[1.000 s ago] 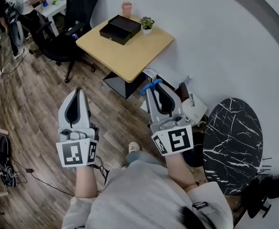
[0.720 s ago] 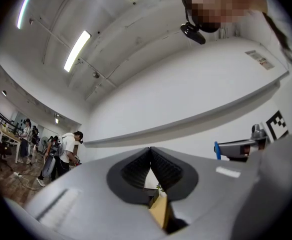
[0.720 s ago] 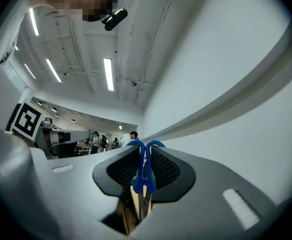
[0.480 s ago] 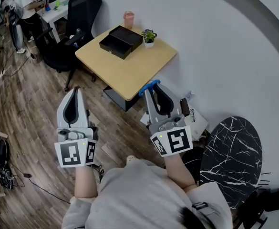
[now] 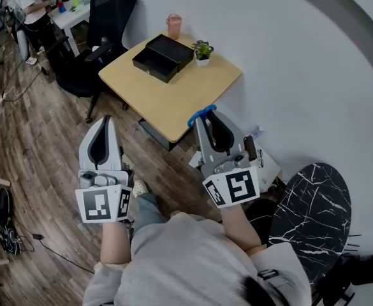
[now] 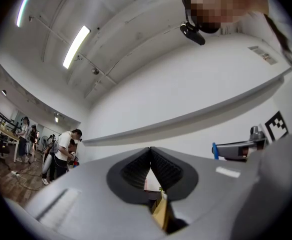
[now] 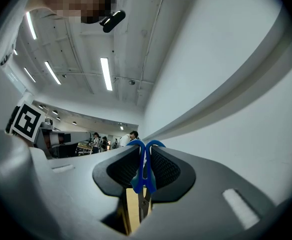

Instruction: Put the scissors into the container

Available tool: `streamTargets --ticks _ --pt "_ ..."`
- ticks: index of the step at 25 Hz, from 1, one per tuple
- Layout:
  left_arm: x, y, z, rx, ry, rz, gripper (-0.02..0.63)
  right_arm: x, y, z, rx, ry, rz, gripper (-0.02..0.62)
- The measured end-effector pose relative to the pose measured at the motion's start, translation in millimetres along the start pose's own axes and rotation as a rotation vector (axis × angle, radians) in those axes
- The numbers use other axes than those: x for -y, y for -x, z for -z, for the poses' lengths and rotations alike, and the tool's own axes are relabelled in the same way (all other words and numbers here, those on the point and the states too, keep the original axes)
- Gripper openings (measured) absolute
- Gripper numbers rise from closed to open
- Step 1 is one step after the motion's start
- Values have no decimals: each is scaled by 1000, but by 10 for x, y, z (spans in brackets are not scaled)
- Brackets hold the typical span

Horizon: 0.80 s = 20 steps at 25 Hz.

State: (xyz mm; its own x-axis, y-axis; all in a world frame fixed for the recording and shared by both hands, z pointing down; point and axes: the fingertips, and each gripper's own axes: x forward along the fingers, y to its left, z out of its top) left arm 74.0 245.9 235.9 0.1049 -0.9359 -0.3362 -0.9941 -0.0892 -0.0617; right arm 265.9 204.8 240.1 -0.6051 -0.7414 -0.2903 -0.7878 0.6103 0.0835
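My right gripper (image 5: 206, 116) is shut on blue-handled scissors (image 5: 201, 115); their handle loops stick out past the jaw tips, and in the right gripper view the scissors (image 7: 143, 171) hang pinched between the dark pads. The black container (image 5: 160, 56), an open box with its lid beside it, sits at the far side of a small wooden table (image 5: 173, 91). Both grippers are held low, short of the table's near edge. My left gripper (image 5: 104, 121) is shut with nothing in it; its pads (image 6: 150, 170) meet at the tip.
A pink cup (image 5: 173, 25) and a small potted plant (image 5: 203, 50) stand next to the box. A black office chair (image 5: 94, 50) is left of the table. A black marble round table (image 5: 310, 199) is at the right. People stand at the far left.
The view has shifted slightly and the table now sits a little nearer the grippers. Both grippers keep their pose, the right one still holding the scissors.
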Motion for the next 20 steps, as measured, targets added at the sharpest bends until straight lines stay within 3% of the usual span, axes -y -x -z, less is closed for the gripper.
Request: streamTargets --ticks 20 --pt "-1402 -1448 391 30 8 109 58 -44 -1820 352 27 37 119 74"
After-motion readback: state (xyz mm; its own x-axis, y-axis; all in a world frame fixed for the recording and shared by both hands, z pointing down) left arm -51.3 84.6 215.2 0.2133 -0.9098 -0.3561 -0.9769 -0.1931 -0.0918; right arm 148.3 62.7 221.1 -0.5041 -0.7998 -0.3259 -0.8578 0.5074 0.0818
